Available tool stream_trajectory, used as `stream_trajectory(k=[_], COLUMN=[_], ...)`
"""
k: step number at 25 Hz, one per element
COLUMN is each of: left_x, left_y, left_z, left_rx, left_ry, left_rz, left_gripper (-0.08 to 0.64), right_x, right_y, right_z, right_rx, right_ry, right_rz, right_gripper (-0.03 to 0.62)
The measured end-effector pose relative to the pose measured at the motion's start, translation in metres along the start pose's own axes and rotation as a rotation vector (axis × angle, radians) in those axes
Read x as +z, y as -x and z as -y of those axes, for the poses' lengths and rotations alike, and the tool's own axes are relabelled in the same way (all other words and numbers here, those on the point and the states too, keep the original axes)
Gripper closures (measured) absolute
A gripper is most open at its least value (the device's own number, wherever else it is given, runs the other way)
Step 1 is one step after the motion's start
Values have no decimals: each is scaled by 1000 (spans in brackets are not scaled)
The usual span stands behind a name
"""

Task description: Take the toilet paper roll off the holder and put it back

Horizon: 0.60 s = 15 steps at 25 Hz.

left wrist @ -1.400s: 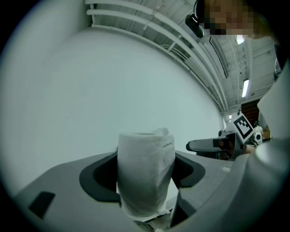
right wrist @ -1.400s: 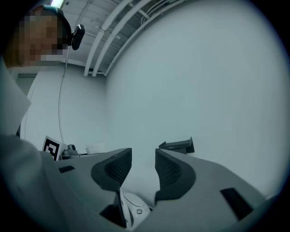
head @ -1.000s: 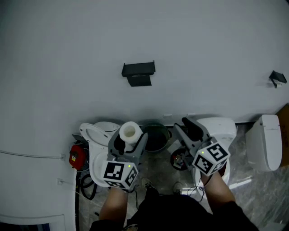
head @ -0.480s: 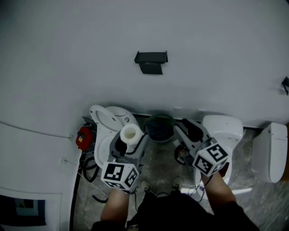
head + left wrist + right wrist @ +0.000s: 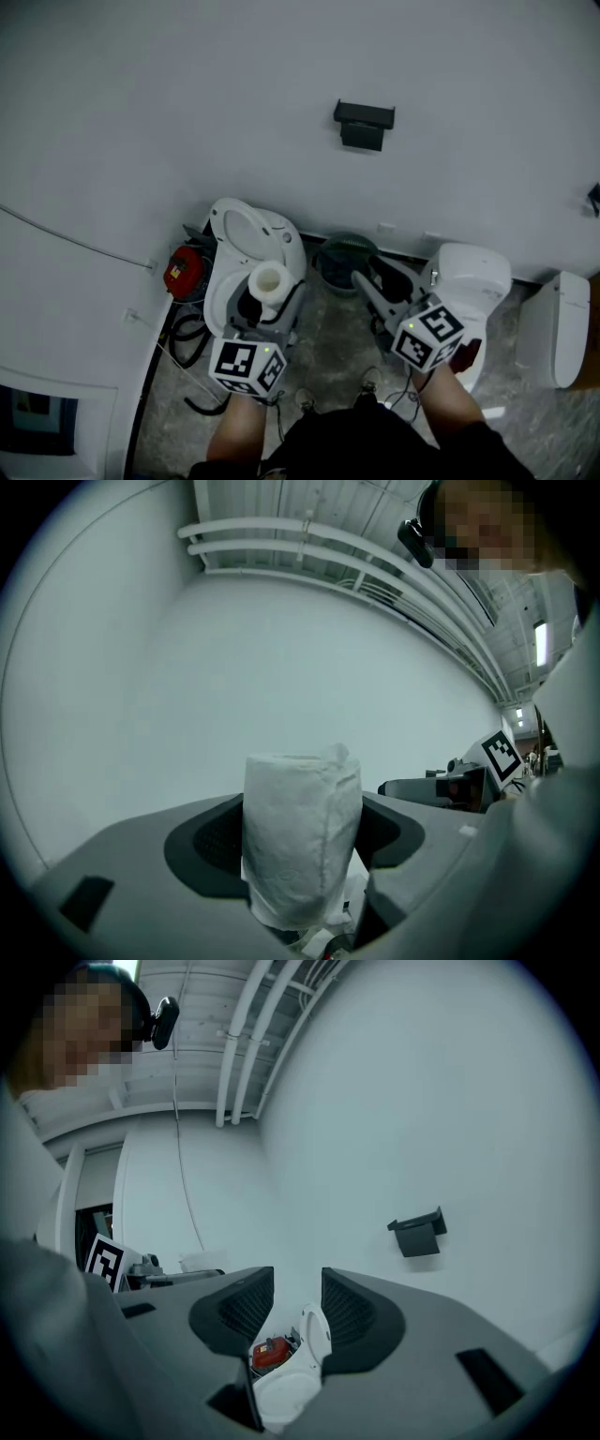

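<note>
1. While the left gripper stands upright in front of the person, the toilet paper roll sits on end between its two jaws, which press it from both sides, with the cardboard core facing up
2. That roll is off the holder, a black bracket on the white wall, well above the roll and to its right
3. Below the roll is a white toilet with its seat tipped up against the wall
4. Beside the left one hovers the right gripper, its jaws apart with nothing between them; only the toilet far below shows through the gap
5. Left of that toilet a red object rests on the floor, and a dark round bin stands between the toilet and a second white toilet
</note>
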State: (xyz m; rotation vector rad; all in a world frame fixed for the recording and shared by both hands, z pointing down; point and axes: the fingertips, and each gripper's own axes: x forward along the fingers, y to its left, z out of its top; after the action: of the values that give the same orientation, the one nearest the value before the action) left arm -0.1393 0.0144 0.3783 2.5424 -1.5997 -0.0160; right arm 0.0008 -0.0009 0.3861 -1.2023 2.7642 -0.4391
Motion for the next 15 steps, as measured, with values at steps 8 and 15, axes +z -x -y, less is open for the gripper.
stream_trajectory(k=[8, 15], left_x=[-3, -9], left_y=[61, 75], left_z=[-67, -76], left_rx=[-67, -157], left_ry=[26, 49], left_rz=[12, -5], left_gripper=[244, 244], right_x=[-24, -34], right_y=[-32, -24], right_z=[-86, -109], right_rx=[-70, -161], right_ry=[46, 49], right_rz=[-11, -6], right_gripper=[431, 430])
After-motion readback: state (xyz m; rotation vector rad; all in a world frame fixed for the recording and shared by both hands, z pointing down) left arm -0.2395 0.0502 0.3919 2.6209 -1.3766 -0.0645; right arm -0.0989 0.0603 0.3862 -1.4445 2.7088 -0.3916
